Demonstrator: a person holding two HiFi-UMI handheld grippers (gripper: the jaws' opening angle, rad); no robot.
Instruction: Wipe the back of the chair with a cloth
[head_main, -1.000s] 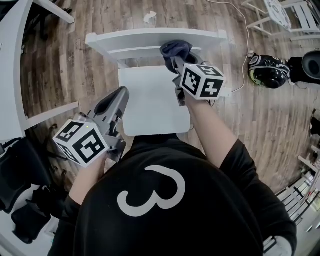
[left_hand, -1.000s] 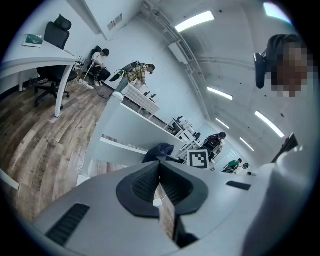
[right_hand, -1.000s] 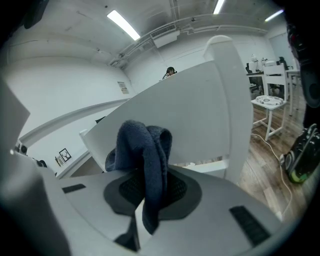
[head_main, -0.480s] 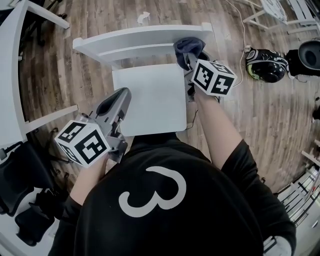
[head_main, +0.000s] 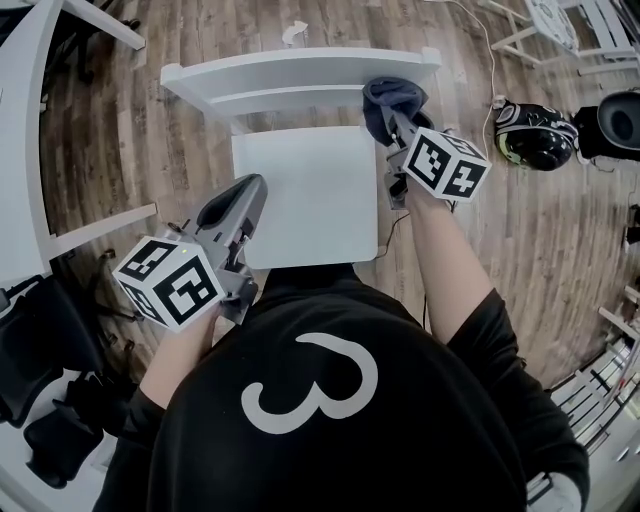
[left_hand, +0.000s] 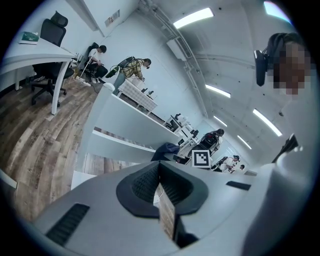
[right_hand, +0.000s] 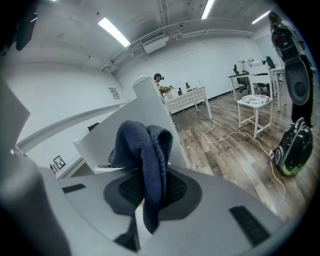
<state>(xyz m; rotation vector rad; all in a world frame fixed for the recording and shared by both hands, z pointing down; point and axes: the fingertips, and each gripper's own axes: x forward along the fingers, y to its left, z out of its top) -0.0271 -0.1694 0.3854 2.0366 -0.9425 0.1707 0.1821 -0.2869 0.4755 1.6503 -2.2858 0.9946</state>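
**One cloth, one working gripper, at the right end of the chair back**

Head view: the right gripper reaches forward past the white seat and clamps the dark blue cloth. The cloth bunches just ahead of its tips, against the top rail of the chair back near the rail's right end. Pinching a fold leaves most of the fabric free beyond the tips, probably so that cloth, not plastic, meets the painted surface. The left gripper hangs low, well apart from the cloth, with the seat's near-left corner just ahead of it. It appears to be parked out of the wiping arm's way.

Left gripper view: the left gripper has its jaws pressed together with nothing between them. The chair back stands ahead of it. Farther ahead and slightly right sits the cloth, beside the right gripper's marker cube.

Right gripper view: the right gripper is closed on the cloth. One fold drapes down over the pads and the rest rises ahead of the tips. Directly beyond, the chair back touches the fabric, so the wipe looks under way.
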